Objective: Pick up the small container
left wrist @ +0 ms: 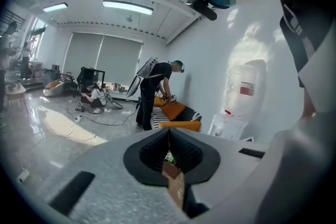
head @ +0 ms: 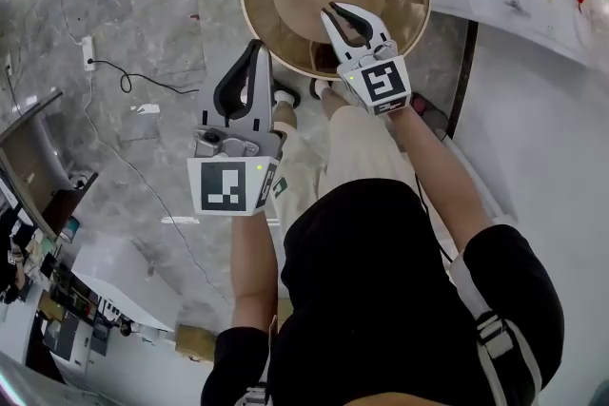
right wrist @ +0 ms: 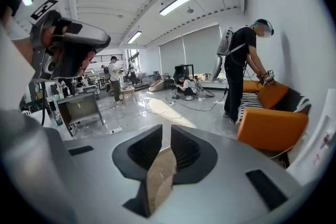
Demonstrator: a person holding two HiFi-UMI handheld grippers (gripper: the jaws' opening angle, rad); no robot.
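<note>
This is a large open-plan workroom, part office and part test lab. A polished grey stone floor (head: 143, 14) runs far back to tall windows covered by roller blinds (left wrist: 102, 57), under long ceiling strip lights (left wrist: 127, 7). Loose cables (head: 124, 76) and a power strip (head: 88, 52) lie on the floor. An orange sofa (right wrist: 273, 118) stands along the right wall, with what looks like a water dispenser (left wrist: 242, 97) near it. A work table (right wrist: 79, 107) stands on the left. A standing person (right wrist: 244, 60) wears a backpack rig, and a seated person (left wrist: 96, 97) sits on the floor among gear.
</note>
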